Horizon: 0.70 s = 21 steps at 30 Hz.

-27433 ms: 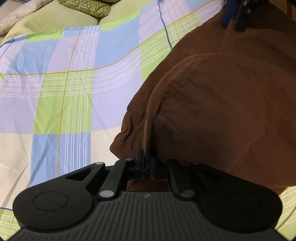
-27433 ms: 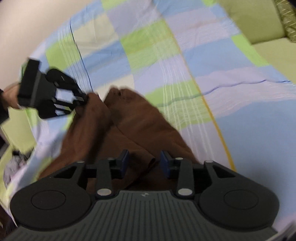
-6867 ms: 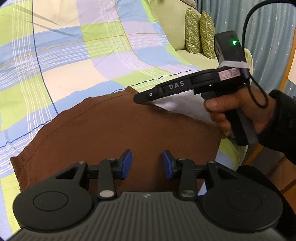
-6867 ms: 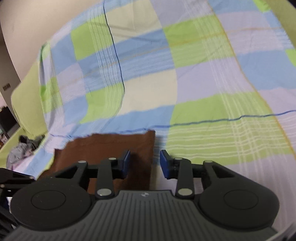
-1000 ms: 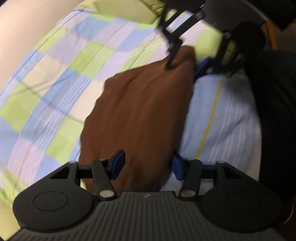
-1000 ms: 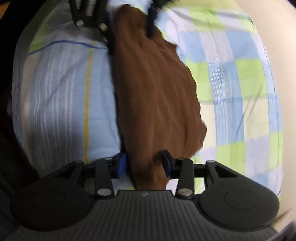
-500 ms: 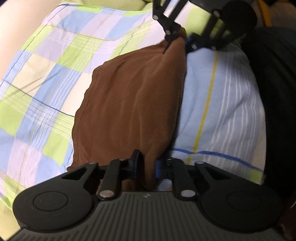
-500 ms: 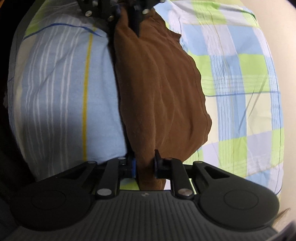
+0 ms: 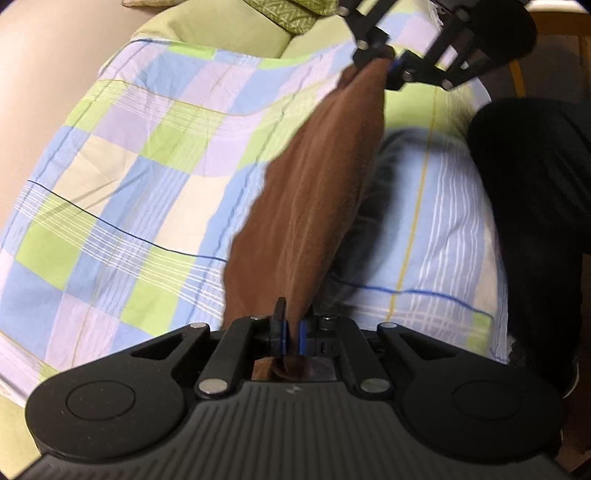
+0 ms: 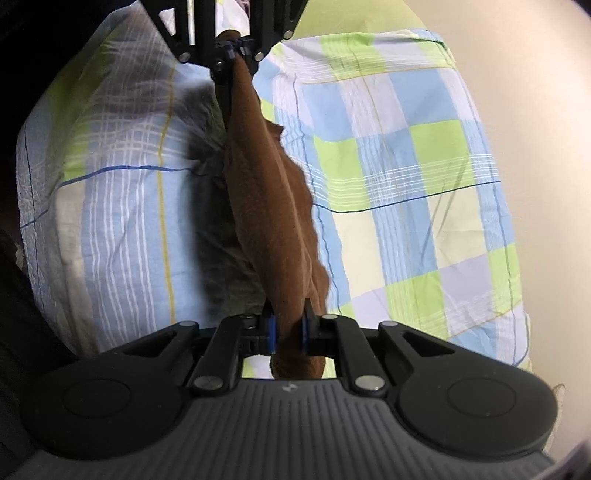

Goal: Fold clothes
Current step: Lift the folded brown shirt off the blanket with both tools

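Note:
A folded brown garment hangs stretched between my two grippers, lifted above the checked bedsheet. My left gripper is shut on one end of it. My right gripper is shut on the other end. Each gripper shows in the other's view: the right gripper at the top, the left gripper at the top. The garment's lower edge droops towards the sheet and casts a shadow on it.
The checked sheet covers a green sofa. Green patterned cushions lie at the far end. The person's dark clothing fills the right side of the left wrist view. A beige wall lies beyond the sofa.
Both grippers, shut on the garment's ends half a second ago, have lifted it off the sheet. It now hangs taut and narrow between them instead of lying flat.

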Each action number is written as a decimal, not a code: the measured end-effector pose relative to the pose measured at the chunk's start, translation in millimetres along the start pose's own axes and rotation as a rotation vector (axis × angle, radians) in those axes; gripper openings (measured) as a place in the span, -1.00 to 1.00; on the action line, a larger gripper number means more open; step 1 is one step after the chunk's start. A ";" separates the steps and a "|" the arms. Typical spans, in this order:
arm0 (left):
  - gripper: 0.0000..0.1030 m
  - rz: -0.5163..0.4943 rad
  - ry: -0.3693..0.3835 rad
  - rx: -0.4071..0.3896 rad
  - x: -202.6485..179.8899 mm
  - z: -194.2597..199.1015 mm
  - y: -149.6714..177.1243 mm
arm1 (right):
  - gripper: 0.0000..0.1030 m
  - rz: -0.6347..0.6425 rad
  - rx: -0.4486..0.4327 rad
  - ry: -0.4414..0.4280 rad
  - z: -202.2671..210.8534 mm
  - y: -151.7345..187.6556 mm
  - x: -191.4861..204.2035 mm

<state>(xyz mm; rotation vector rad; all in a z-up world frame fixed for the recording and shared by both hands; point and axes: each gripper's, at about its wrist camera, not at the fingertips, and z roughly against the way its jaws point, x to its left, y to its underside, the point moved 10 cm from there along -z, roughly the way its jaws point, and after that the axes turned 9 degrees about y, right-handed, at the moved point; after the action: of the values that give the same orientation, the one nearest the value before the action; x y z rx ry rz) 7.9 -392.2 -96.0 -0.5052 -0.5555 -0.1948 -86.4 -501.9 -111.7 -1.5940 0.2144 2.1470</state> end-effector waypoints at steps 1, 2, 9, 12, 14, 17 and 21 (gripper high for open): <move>-0.94 -0.004 -0.002 0.002 4.3 0.3 -3.8 | -0.83 -0.010 -0.002 0.010 -0.1 -1.1 -4.6; -0.94 -0.010 -0.005 0.004 8.8 -0.3 -7.5 | -0.83 -0.020 -0.005 0.019 -0.2 -2.1 -9.3; -0.94 -0.071 -0.057 0.002 3.6 25.6 -35.1 | -0.83 -0.065 -0.012 0.077 27.0 -2.1 -31.5; -0.94 -0.107 -0.072 -0.018 1.4 36.2 -46.0 | -0.83 -0.068 -0.002 0.100 39.3 -0.3 -39.4; -0.94 -0.123 -0.075 -0.040 0.7 40.9 -52.6 | -0.83 -0.073 0.012 0.112 46.7 1.0 -44.0; -0.94 -0.146 -0.080 -0.073 -0.2 46.3 -62.2 | -0.83 -0.081 0.051 0.141 61.7 4.8 -52.1; -0.94 -0.182 -0.078 -0.142 -1.3 52.1 -76.4 | -0.83 -0.065 0.116 0.166 77.2 9.9 -59.2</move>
<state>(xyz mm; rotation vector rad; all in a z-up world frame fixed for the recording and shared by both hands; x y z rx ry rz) -40.5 -431.4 -27.7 -0.6024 -0.6675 -0.3910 -144.3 -496.6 -33.1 -1.6886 0.3289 1.9187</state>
